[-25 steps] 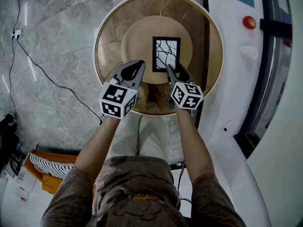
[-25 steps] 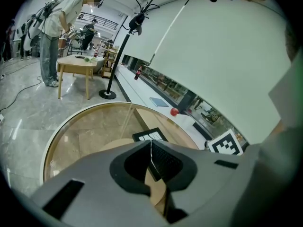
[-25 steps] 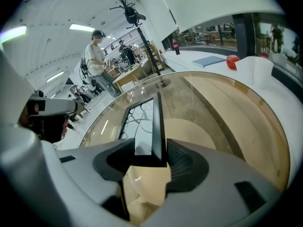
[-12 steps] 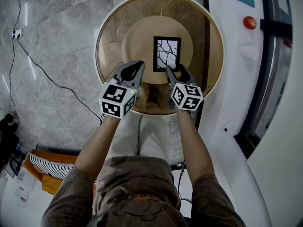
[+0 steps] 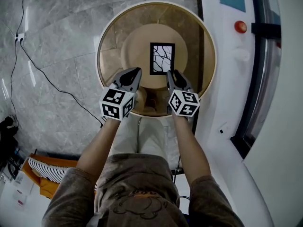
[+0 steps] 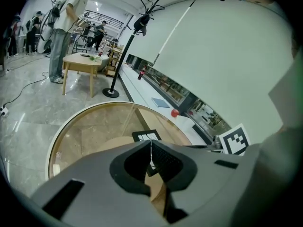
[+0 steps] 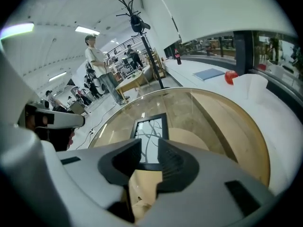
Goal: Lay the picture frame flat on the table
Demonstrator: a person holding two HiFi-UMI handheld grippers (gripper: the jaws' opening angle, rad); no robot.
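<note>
Black rectangular branch-print picture frame (image 5: 162,58) flat mid round glass-topped table (image 5: 113,41). Right gripper (image 5: 173,74) lifted clear of it, jaws just narrowing, part-open, empty. Left gripper (image 5: 134,72) jaws together, empty. Likely done.

Black border on the picture frame (image 5: 162,58), and inside it a white sheet crossed by dark branching lines. The worktop (image 5: 113,34) shows amber-brown glass with a pale cream rim, and a lighter tan disc under the middle. The floor (image 5: 52,60) is grey marble with faint veins. The left tongs (image 5: 137,71) are grey, their cube patterned in black and white squares. A red button (image 5: 240,26) sits on the white counter (image 5: 227,79), and the shirt (image 5: 137,193) is a dull brown-grey.
</note>
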